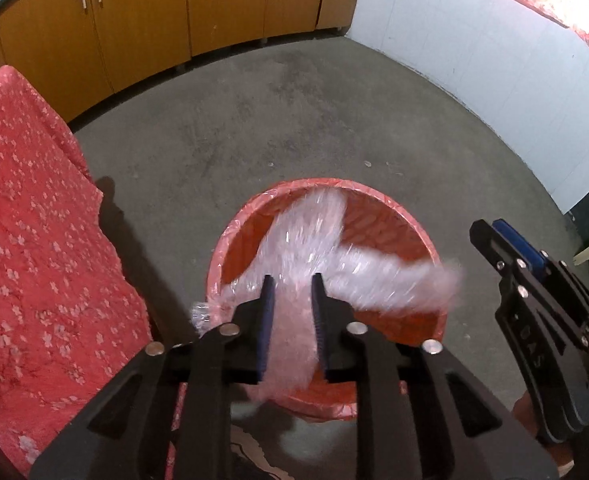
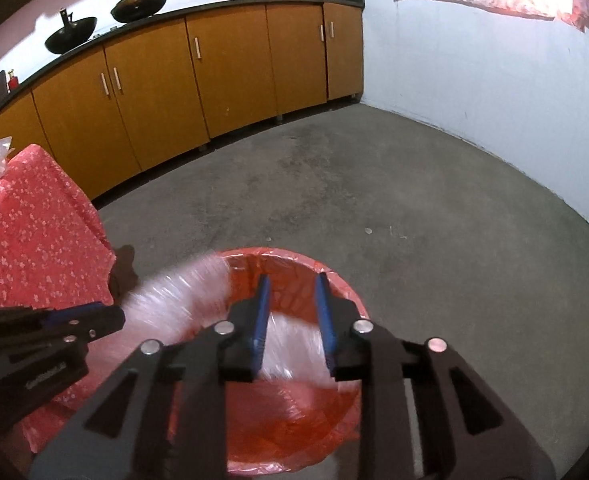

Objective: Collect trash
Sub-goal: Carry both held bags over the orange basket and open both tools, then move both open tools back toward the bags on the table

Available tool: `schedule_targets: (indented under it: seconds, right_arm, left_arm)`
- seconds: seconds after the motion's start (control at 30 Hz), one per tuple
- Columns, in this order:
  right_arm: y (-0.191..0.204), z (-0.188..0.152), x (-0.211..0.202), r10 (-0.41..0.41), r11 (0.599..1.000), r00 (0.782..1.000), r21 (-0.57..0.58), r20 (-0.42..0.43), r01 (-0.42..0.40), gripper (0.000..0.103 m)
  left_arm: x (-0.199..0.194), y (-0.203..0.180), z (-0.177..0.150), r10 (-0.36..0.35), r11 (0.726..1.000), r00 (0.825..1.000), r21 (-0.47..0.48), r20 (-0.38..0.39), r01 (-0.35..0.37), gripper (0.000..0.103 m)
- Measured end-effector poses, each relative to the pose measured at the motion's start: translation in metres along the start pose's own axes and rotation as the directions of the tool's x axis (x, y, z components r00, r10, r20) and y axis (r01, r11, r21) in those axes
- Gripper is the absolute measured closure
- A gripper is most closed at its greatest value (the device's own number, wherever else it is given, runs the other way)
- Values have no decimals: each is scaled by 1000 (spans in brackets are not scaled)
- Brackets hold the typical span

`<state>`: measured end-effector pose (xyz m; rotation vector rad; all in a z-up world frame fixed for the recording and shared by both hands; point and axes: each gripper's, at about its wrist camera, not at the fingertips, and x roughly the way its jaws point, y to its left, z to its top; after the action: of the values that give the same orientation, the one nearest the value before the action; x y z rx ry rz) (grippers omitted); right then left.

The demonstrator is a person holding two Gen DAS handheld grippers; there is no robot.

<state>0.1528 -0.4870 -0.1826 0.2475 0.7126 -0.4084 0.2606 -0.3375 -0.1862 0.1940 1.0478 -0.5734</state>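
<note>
Left wrist view showed the left tool (image 1: 292, 280) with jaws slightly apart, the clear plastic sheet (image 1: 318, 240) between them but not pressed. The right tool (image 2: 292, 280) was also apart, plastic blurred behind it. The sheet lay draped across the red bin (image 1: 426, 236), its long axis running rim to rim, ends hanging over. It seemed very light, soft and slippery; a bunched fold near one end would probably give the best hold.

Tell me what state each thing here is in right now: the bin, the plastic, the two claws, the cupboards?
Red bin: upright, lined with a red bag.
Clear plastic sheet: blurred, draped into the bin.
Left gripper: open, plastic between its fingers.
Right gripper: open, above the bin.
Cupboard doors: all closed.
</note>
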Motion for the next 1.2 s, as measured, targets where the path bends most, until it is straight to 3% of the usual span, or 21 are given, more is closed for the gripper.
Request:
schedule_targets:
  seconds: [0.2, 0.37, 0.5, 0.63, 0.8, 0.9, 0.93, 1.07, 1.17, 1.2]
  right_arm:
    - [1, 2, -7, -11, 1000, 1000, 0, 6, 11, 78]
    - [7, 13, -21, 3, 1000, 999, -15, 36, -2, 77]
    - [24, 26, -37, 43, 998, 996, -39, 75, -41, 77]
    - [53, 42, -52, 103, 993, 988, -77, 116, -94, 76]
    - [110, 66, -73, 228, 970, 962, -122, 148, -211, 75]
    - [154, 79, -85, 298, 948, 941, -164, 163, -272, 75]
    - [167, 83, -89, 320, 940, 933, -176, 165, -292, 75]
    - [231, 98, -97, 419, 898, 896, -209, 145, -386, 72]
    - [274, 107, -100, 457, 877, 881, -226, 119, -424, 72]
    - [289, 109, -98, 468, 870, 877, -231, 106, -436, 71]
  left_arm:
    - [-9, 7, 1, -6, 999, 1000, -33, 20, 7, 74]
    - [-42, 23, 7, 12, 996, 994, -88, 111, -2, 74]
    - [-87, 32, 7, 41, 995, 974, -101, 221, -19, 73]
    - [-133, 53, -2, 97, 988, 941, -145, 324, -52, 64]
    - [-190, 97, -18, 213, 963, 888, -244, 409, -118, 62]
    - [-221, 130, -31, 324, 929, 837, -317, 441, -192, 60]
    - [-233, 146, -38, 376, 909, 811, -349, 449, -228, 60]
    - [-265, 194, -54, 512, 840, 736, -439, 443, -320, 56]
    - [-283, 223, -67, 585, 788, 691, -500, 424, -360, 53]
    - [-288, 233, -71, 598, 776, 684, -516, 418, -363, 52]
